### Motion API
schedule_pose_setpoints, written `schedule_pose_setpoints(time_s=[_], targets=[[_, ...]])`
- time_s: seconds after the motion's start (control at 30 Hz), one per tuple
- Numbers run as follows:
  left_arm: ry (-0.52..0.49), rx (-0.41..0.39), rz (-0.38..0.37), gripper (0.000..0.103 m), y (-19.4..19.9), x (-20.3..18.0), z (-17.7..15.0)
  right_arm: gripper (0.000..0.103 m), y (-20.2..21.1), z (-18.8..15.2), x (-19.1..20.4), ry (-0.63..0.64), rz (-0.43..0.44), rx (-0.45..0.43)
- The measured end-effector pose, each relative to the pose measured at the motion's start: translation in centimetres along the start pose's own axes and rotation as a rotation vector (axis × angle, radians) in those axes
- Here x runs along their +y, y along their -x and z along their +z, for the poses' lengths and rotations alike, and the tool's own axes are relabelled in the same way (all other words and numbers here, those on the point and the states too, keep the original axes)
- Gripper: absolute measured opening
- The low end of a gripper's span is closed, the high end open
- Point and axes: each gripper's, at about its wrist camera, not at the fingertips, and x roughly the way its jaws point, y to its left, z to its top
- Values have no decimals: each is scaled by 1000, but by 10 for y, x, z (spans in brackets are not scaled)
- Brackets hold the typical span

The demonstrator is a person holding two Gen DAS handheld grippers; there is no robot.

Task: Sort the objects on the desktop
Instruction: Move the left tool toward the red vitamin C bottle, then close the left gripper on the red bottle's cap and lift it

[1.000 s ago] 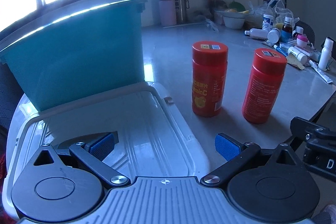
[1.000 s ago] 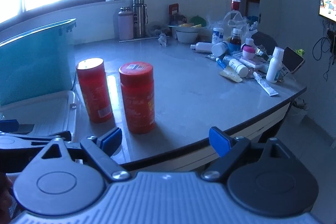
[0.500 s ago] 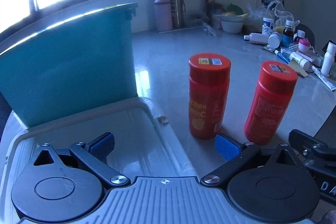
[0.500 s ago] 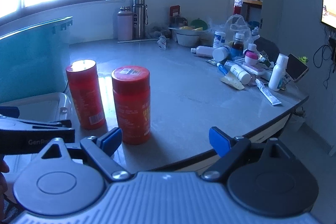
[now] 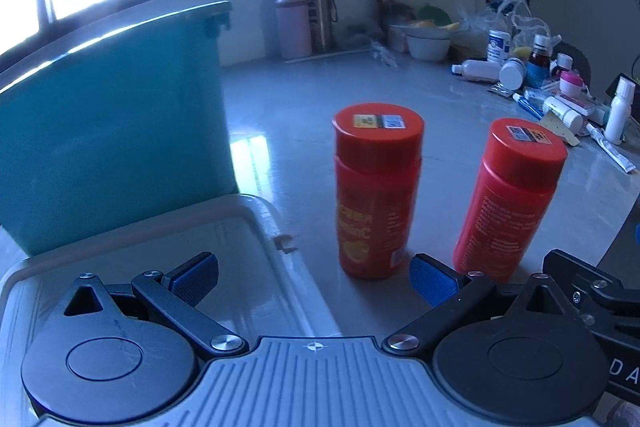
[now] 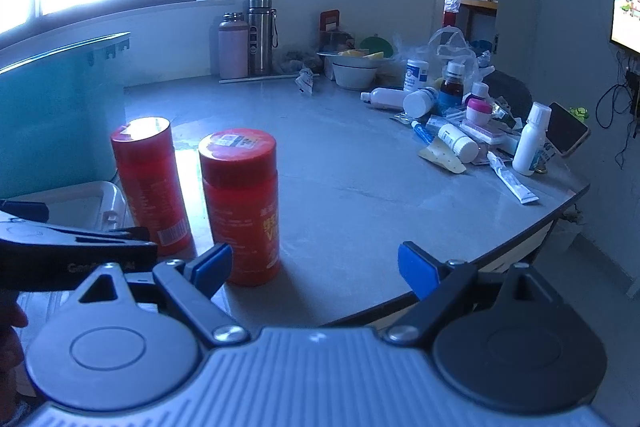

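Two red vitamin bottles stand upright side by side on the grey table: the left red bottle and the right red bottle. My left gripper is open, low over the table just short of the left bottle, its left finger above a white box lid. My right gripper is open too, near the table's front edge, the right bottle just beyond its left finger. Nothing sits between either pair of fingers. A teal storage bin stands behind the lid.
Medicine bottles, tubes and a phone are heaped at the table's far right. Two flasks and a bowl stand at the back by the wall. The table's curved front edge runs just past my right gripper.
My left gripper has shifted right off the white lid toward the left red bottle, which now looms nearer. My right gripper has crept slightly closer to the right bottle. Both stay open.
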Motion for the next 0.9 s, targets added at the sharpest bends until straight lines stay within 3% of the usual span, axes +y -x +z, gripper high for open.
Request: schedule_pose_setpoints(time_s=[0.9], targets=[[15, 21, -18, 103, -55, -16, 26, 90, -15, -2, -12, -2, -9, 17]])
